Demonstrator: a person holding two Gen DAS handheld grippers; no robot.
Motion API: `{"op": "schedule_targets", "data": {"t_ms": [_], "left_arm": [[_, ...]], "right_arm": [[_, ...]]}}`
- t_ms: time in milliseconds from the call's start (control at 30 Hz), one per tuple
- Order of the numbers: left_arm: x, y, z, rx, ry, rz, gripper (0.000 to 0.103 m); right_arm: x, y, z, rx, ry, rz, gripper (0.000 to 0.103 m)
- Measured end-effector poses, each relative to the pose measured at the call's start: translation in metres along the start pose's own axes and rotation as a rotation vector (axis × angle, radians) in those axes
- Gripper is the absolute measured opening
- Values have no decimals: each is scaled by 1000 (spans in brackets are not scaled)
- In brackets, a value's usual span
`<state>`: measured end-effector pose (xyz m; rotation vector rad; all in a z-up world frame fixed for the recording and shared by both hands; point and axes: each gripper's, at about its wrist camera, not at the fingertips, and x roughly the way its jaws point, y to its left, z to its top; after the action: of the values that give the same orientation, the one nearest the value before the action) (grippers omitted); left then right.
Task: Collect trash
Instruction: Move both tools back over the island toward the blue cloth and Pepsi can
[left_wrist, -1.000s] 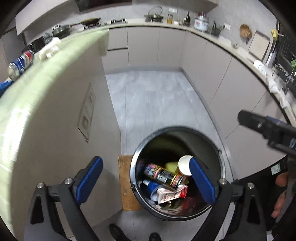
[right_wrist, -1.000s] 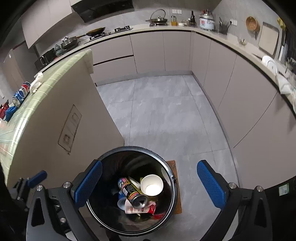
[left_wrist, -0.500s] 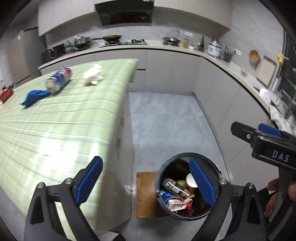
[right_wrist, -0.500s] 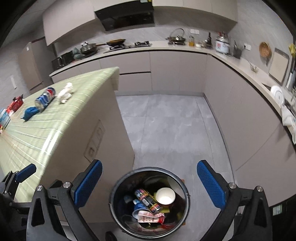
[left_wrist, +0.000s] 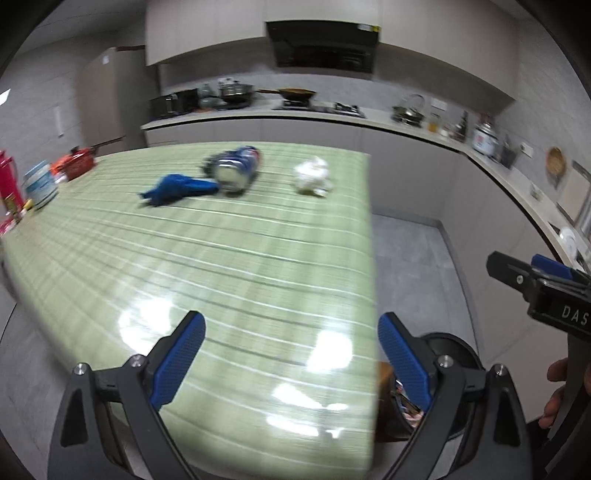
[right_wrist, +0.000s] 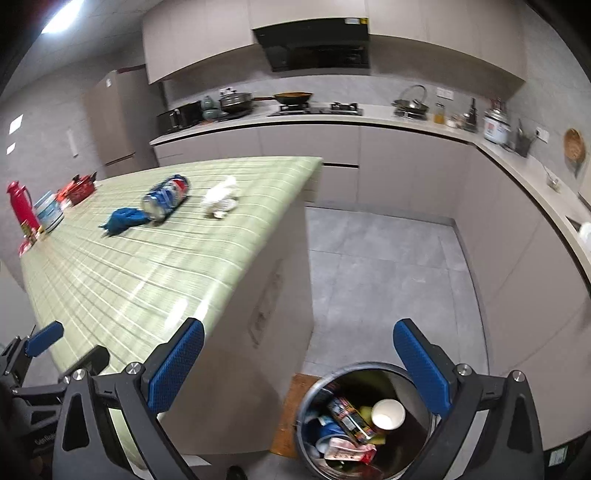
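Both my grippers, left (left_wrist: 290, 356) and right (right_wrist: 297, 363), gape wide; the far can (left_wrist: 236, 170) looks light, slippery—pinch its middle.

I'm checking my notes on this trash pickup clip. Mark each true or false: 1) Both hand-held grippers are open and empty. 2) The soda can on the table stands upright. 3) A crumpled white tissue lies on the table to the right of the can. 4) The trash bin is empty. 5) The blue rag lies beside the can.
1) True: the left hand-held gripper and the right hand-held gripper both hold nothing.
2) False: the soda can lies on its side.
3) True: the white tissue is there.
4) False: the trash bin holds a paper cup and other trash.
5) True: the blue rag lies at the can's end.
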<state>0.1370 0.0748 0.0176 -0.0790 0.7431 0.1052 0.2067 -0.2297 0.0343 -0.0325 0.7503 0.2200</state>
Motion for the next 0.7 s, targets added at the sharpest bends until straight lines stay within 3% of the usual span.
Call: {"op": "schedule_targets", "data": {"t_ms": [700], "left_arm": [[77, 150, 60, -59, 25, 76, 95]], "right_arm": [[88, 136, 86, -21, 9, 50, 103]]}}
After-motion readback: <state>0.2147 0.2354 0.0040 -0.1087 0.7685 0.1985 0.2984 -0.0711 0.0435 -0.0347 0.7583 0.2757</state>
